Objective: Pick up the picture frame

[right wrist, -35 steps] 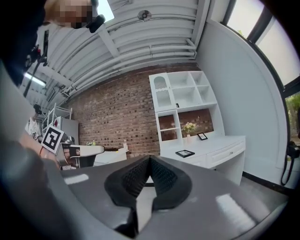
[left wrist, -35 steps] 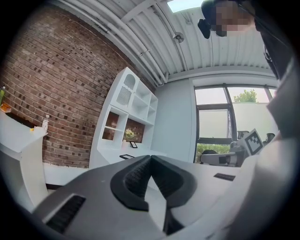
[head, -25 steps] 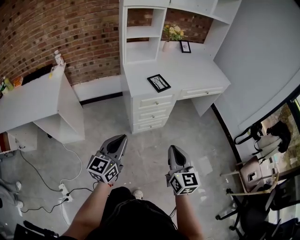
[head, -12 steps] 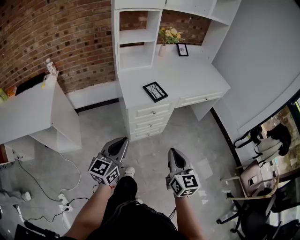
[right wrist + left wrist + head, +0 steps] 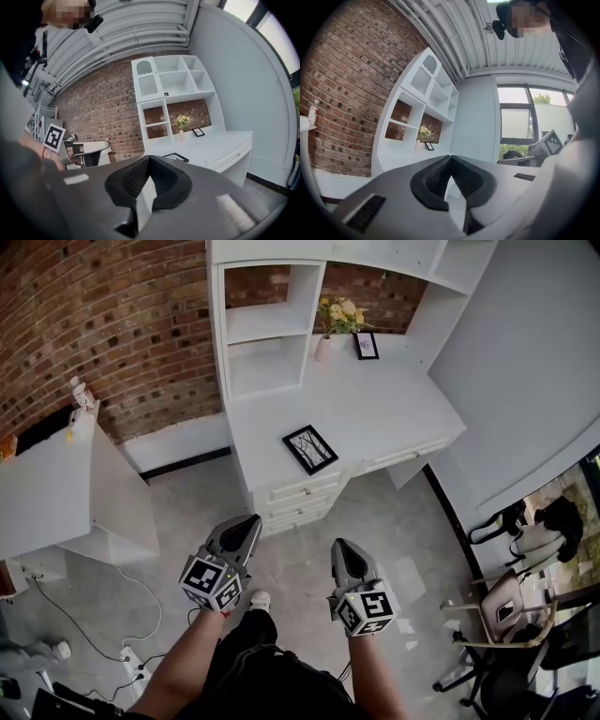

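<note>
Black rectangular picture frame [image 5: 310,448] lying flat near the front edge of the white tabletop [image 5: 384,409], above the white drawers [image 5: 302,493]. Left hand-held gripper [image 5: 249,519] and right hand-held gripper [image 5: 339,545] are held over the grey floor [image 5: 292,563], well apart from the frame. Both are clenched, jaws meeting tip to tip with nothing between them. A vase of yellow flowers [image 5: 328,329] and a small upright frame [image 5: 367,345] stand at the tabletop's back.

No legible text, brand, number anywhere; marker squares [image 5: 200,570] bear patterns only.
</note>
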`<action>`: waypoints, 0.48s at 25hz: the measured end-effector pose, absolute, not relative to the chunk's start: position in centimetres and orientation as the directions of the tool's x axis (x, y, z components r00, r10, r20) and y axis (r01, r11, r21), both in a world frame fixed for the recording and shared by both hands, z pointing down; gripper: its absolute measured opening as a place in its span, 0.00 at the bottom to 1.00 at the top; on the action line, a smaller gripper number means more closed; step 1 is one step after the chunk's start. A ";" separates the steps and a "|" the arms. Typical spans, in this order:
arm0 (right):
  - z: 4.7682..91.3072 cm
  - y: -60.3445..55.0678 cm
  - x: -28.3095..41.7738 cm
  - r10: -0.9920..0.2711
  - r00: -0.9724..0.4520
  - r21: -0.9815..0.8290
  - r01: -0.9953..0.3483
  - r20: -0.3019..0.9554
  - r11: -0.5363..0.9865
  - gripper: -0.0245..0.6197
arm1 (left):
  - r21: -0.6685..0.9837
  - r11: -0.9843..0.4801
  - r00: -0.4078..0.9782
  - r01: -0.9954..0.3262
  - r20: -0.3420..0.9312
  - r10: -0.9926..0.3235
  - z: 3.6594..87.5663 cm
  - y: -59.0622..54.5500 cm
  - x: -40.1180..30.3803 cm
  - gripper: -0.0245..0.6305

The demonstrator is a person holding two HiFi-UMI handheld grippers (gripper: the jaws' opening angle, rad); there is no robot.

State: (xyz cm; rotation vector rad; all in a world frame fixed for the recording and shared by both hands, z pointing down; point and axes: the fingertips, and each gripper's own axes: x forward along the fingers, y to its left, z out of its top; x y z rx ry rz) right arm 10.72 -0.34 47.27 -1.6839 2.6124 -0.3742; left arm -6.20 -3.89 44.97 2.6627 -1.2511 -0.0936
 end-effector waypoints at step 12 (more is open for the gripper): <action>48.3 -8.9 10.6 -0.926 -0.346 -0.176 -0.931 0.152 0.319 0.04 | 0.207 -0.683 0.700 -0.701 0.017 -0.713 45.6 -13.1 -5.4 0.05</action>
